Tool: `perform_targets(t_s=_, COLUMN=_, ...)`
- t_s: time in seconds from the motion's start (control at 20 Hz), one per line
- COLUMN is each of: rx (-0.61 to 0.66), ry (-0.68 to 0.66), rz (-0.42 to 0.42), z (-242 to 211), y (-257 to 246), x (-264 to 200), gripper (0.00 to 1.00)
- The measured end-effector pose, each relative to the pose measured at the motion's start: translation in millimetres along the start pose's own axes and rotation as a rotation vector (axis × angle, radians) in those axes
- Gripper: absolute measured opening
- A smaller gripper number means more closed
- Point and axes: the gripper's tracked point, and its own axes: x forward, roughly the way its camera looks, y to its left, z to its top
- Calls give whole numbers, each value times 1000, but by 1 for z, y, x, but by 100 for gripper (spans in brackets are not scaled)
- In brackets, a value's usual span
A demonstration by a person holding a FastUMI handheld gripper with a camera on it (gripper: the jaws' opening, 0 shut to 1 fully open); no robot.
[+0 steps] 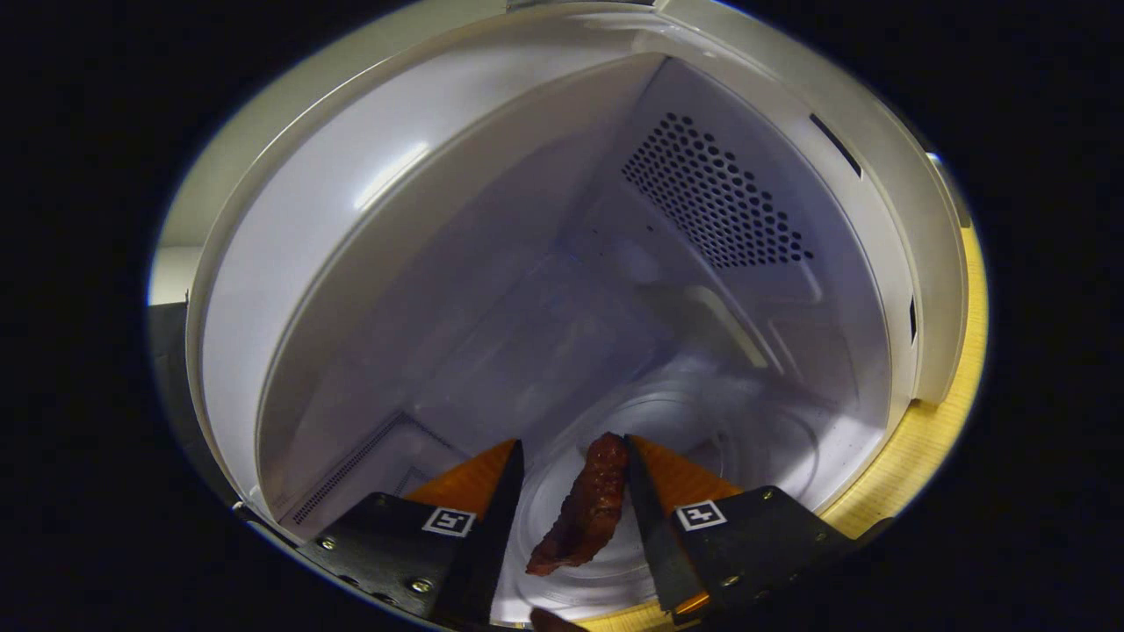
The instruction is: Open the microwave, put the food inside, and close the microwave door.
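I am looking into the open microwave [290, 263], whose pale cavity is tilted in my view. A dark brown strip of food [584, 513] lies between my fingers over the glass turntable [773, 448]. It rests against the right finger [667, 478], and a clear gap separates it from the left finger [479, 487]. My gripper [571, 443] is open, its fingertips reaching in over the near part of the turntable. I cannot tell whether the food's underside touches the glass.
A perforated vent panel [711, 193] sits on the cavity's side wall beyond the fingers. The microwave's front frame [931, 290] curves around the opening. A wooden tabletop [935, 430] shows outside the frame, to the right of the right finger.
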Motion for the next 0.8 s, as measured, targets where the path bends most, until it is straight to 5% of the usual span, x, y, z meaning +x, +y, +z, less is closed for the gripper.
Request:
perform_targets(t_s=0.3, rx=-187, ry=-127, rz=-37, z=19, y=-5, x=-2, gripper=90)
perform_targets(t_s=0.8, rx=-410, ry=-137, rz=80, z=39, y=33, x=-76, gripper=91)
